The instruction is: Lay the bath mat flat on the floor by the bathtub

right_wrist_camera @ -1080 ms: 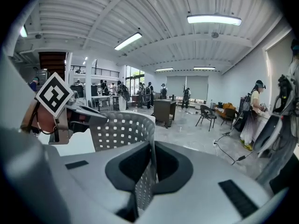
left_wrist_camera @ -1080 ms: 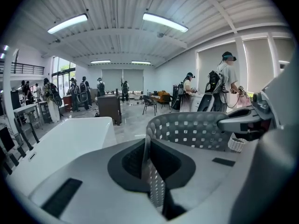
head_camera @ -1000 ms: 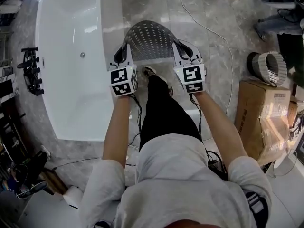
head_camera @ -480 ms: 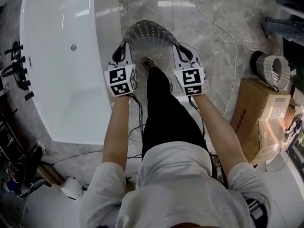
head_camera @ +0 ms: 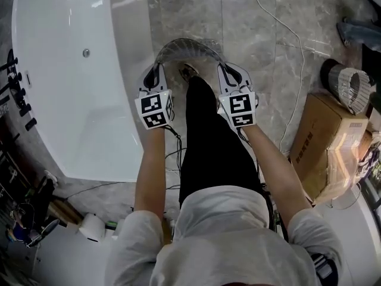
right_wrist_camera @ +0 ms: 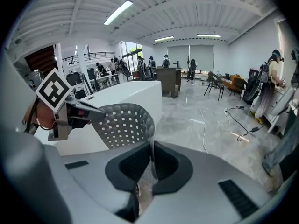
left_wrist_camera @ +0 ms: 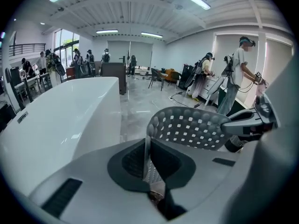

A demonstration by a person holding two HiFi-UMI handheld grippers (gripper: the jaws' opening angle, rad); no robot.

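Marble floor [head_camera: 262, 52] beside the white bathtub [head_camera: 71, 70], head view: your left claw [head_camera: 156, 71] and right claw [head_camera: 229, 73] each pinch a side edge of the perforated bath mat [head_camera: 189, 47], which arches in the air between them above your shoe [head_camera: 187, 72]. Lowered like this, it could land buckled or on your foot.

Left gripper view: jaws nipped on the bath mat [left_wrist_camera: 196, 125], which curves ahead and to the right.

Right gripper view: same thin nip, bath mat [right_wrist_camera: 124, 122] curving left. So slight a hold could slip.

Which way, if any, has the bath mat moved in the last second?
Yes. Judged against the drain in the bathtub, the bath mat has drawn back toward the person; its far edge now sits closer to the drain's level.
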